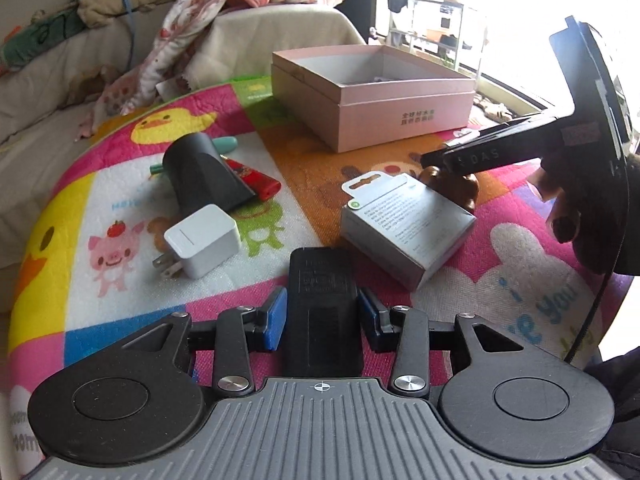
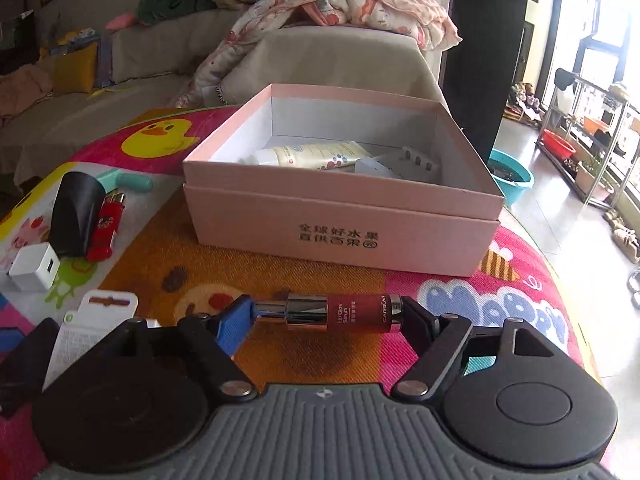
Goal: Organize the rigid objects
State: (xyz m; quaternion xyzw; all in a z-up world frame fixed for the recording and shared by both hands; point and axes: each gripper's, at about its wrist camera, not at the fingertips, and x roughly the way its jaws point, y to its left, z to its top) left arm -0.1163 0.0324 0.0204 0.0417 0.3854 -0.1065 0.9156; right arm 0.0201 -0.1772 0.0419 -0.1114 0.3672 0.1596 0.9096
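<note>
My left gripper (image 1: 323, 312) is shut on a black rectangular block (image 1: 322, 304), its blue pads pressing both sides, low over the colourful mat. My right gripper (image 2: 326, 314) is shut on a red lip serum tube (image 2: 340, 312) held crosswise, in front of the open pink box (image 2: 340, 236). The box holds a cream tube (image 2: 316, 154) and a white part. The box also shows in the left wrist view (image 1: 400, 120). The right gripper (image 1: 480, 156) shows at that view's right, above the mat.
On the mat lie a white charger (image 1: 200, 246), a black cone-shaped piece (image 1: 204, 180), a red lighter (image 2: 105, 226), a teal item (image 2: 128, 180) and a grey retail box (image 1: 408, 220). A sofa with a blanket (image 2: 340, 4) stands behind. The mat edge drops off to the right.
</note>
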